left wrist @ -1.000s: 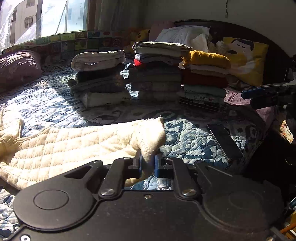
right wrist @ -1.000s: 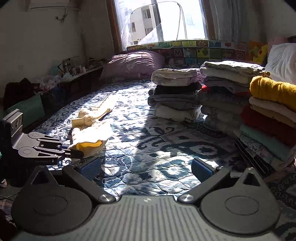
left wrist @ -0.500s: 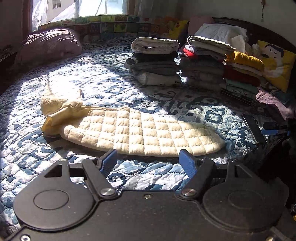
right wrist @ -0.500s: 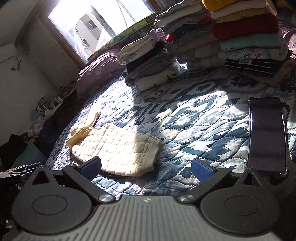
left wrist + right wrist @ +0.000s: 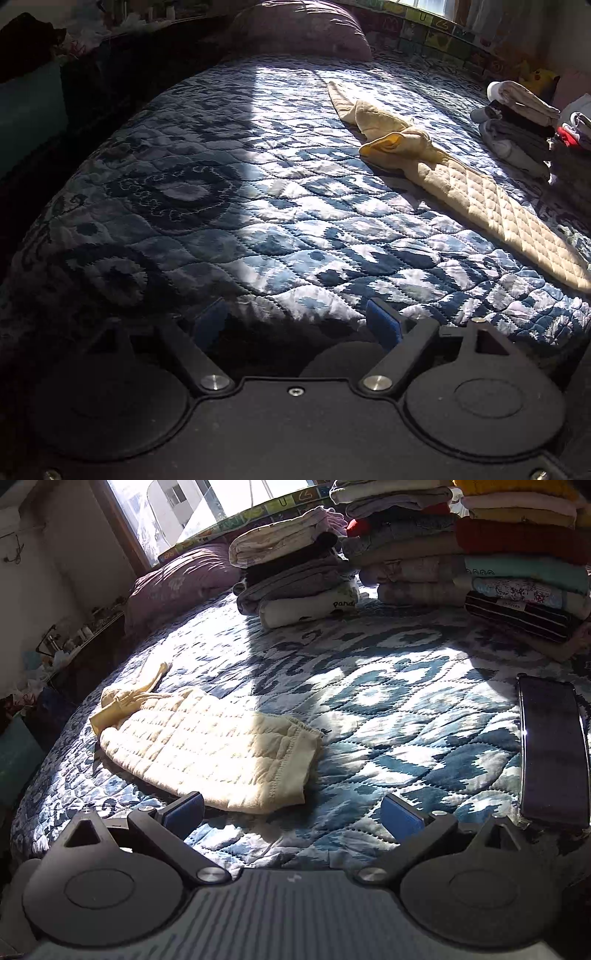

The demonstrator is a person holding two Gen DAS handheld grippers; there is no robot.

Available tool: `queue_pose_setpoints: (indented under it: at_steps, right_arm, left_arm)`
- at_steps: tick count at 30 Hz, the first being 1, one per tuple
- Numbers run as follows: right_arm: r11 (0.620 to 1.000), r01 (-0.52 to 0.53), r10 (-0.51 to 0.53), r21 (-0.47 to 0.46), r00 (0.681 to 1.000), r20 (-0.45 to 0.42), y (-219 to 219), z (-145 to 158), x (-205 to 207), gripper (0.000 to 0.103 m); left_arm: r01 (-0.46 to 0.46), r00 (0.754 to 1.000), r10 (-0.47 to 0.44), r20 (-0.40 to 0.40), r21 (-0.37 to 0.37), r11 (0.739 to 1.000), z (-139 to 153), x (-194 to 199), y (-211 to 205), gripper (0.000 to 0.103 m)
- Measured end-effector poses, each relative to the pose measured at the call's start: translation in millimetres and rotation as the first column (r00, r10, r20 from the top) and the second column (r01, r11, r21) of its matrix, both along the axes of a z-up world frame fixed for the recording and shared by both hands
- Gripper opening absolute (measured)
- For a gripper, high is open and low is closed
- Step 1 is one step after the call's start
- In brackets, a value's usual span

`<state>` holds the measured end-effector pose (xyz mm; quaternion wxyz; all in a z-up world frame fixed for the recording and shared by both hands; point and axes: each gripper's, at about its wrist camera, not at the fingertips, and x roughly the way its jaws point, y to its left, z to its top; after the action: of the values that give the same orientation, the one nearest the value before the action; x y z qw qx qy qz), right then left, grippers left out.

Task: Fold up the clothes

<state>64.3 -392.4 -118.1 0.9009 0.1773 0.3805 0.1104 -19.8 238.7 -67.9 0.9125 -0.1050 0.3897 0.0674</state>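
Both tools [image 5: 299, 325] [image 5: 293, 812] gape over bare quilt [image 5: 388, 709] beside cream garment's [image 5: 207, 746] hem

garment: pale yellow quilted garment [image 5: 207, 753], lying flat on the bedspread [image 5: 388, 716], near its front edge
hem end: stitched, layers doubled, towards the front edge
far end: bunched and twisted, a narrow strip trailing towards the window side
light: sunlit, a shadow band across the middle
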Motion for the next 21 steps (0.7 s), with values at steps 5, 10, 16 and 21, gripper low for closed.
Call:
queue_pose_setpoints:
  at_steps: [5,10,16,21]
  right_arm:
    - [0.999,0.034,-0.034,-0.006,0.997,-0.064,2.5,-15.5,26.3,0.087]
    - [0.994,0.092,-0.085,0.056,0.991,-0.107,1.4,-31.2,55.3,0.084]
    - [0.993,0.094,-0.085,0.074,0.990,-0.114,11.9,-43.7,70.3,0.082]
    - [0.992,0.088,-0.077,0.095,0.991,-0.110,12.8,-44.4,75.1,0.082]
  left_arm:
    - [0.003,0.994,0.023,0.111,-0.234,0.972,-8.4,50.1,-27.6,0.083]
    - [-0.013,0.983,0.087,0.159,-0.419,0.908,-27.2,121.5,-47.8,0.083]
    - [-0.096,0.969,0.216,0.124,-0.615,0.783,-70.8,191.9,-35.8,0.076]
    - [-0.138,0.956,0.280,0.081,-0.721,0.679,-98.8,238.1,-28.4,0.066]
